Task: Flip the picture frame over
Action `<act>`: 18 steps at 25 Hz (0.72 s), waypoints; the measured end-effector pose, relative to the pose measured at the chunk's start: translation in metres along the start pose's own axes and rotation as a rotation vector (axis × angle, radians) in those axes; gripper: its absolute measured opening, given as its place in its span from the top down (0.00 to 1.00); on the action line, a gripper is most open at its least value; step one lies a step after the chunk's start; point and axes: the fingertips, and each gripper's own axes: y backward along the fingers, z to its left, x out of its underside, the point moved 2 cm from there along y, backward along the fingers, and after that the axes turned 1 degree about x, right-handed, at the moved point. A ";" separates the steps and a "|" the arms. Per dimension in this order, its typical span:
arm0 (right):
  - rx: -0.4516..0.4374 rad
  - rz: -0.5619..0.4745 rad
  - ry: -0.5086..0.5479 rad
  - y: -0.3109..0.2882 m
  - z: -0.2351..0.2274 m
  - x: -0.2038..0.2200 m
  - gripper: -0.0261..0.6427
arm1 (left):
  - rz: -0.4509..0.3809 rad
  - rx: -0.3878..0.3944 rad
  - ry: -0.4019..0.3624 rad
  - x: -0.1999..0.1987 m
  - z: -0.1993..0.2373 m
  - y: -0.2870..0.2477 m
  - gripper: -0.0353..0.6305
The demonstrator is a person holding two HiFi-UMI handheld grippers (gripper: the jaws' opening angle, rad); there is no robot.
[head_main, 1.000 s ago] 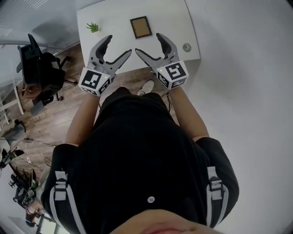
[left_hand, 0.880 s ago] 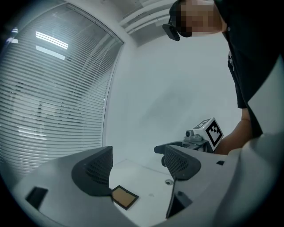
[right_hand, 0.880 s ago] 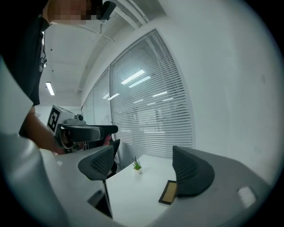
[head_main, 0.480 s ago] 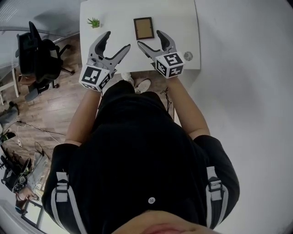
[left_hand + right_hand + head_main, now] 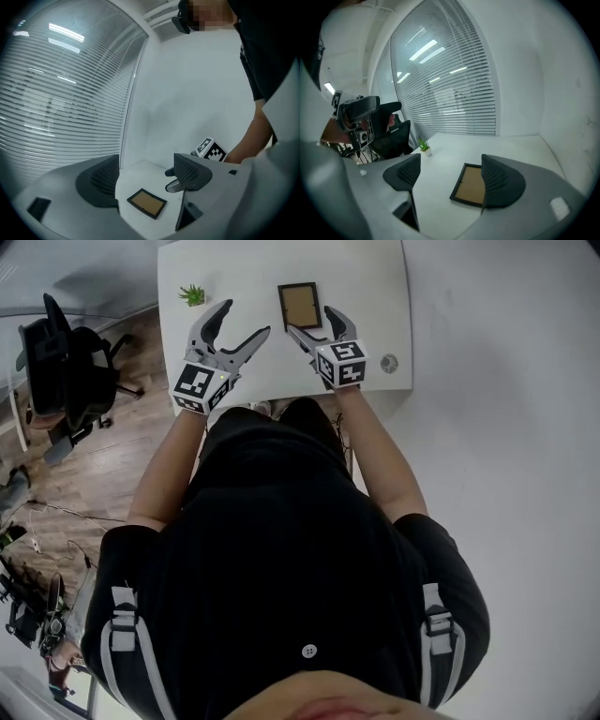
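Approach step, nothing grasped yet. Nearest the camera is the person in a black top, both forearms stretched out over the near edge of the white table. The left gripper is released, jaws wide apart and empty, hovering above bare tabletop to the left of the frame. The right gripper is also spread wide with nothing between the jaws; it sits closer, just short of the frame's near edge, and in its own view the right jaw overlaps the frame's right side without visible contact. The picture frame lies flat near the table's middle, black border with a brown panel facing up; I can't tell if that is the front or the backing. My read of the next move: lower one gripper to a frame edge, pinch the thin border, lift that side and turn it over. The flat lie leaves little to get under, so it may slide. Further out, a small potted plant sits near the far-left corner and a small round object on the right edge. Beyond are a wood floor, a black office chair, a white wall, and window blinds.
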 end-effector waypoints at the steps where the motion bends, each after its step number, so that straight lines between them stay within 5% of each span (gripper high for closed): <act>1: 0.011 0.013 -0.003 -0.006 -0.003 0.003 0.34 | 0.005 0.008 0.000 0.003 0.004 -0.003 0.39; 11: 0.023 0.124 -0.053 -0.053 -0.012 0.045 0.34 | 0.051 0.000 0.025 0.041 0.028 -0.025 0.39; 18: 0.109 0.222 -0.074 -0.081 -0.022 0.079 0.36 | 0.081 -0.056 0.068 0.073 0.044 -0.034 0.39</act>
